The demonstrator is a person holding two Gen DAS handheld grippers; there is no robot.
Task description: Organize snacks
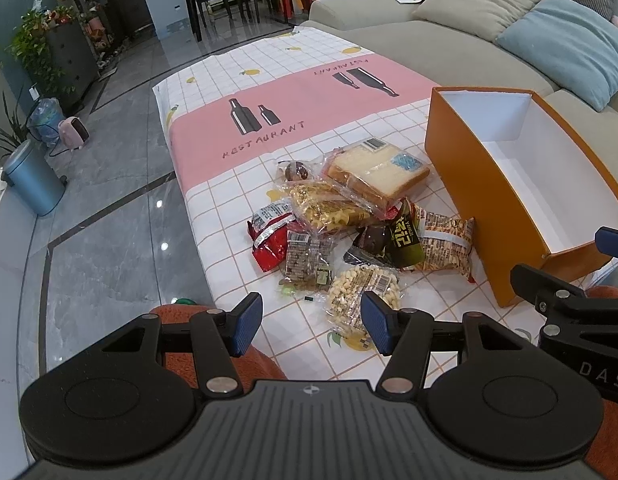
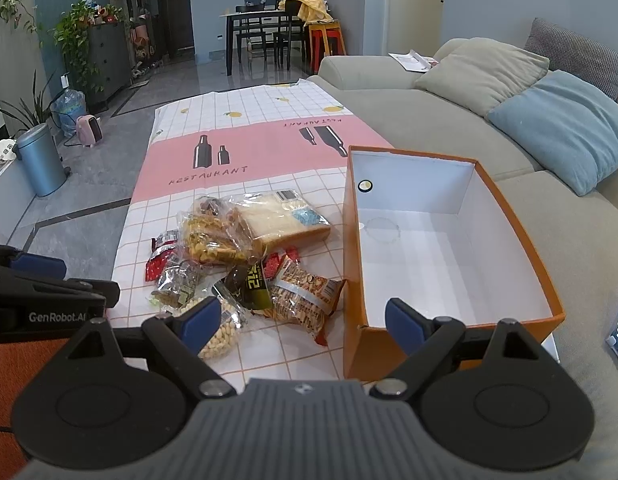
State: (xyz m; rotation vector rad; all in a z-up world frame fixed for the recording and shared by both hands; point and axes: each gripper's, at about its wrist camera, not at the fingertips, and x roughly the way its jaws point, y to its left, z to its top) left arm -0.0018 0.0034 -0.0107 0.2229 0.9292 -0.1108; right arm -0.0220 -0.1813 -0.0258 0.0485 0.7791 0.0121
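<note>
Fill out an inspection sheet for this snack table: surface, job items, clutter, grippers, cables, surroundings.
Surface: tablecloth, white grid with a pink band, lying flat.
Job's things: orange box, open, white inside, holding no snacks; snack pile to its left, with bagged bread at the far side, peanut pack nearest the box, red packet on the left edge, pale puffed-snack bag closest to the grippers.
Clutter: nothing seen.
Grippers: left gripper and right gripper both open, hovering, holding nothing.
Cables: nothing seen on the table.
Surroundings: sofa behind the box; bin on the floor.
</note>
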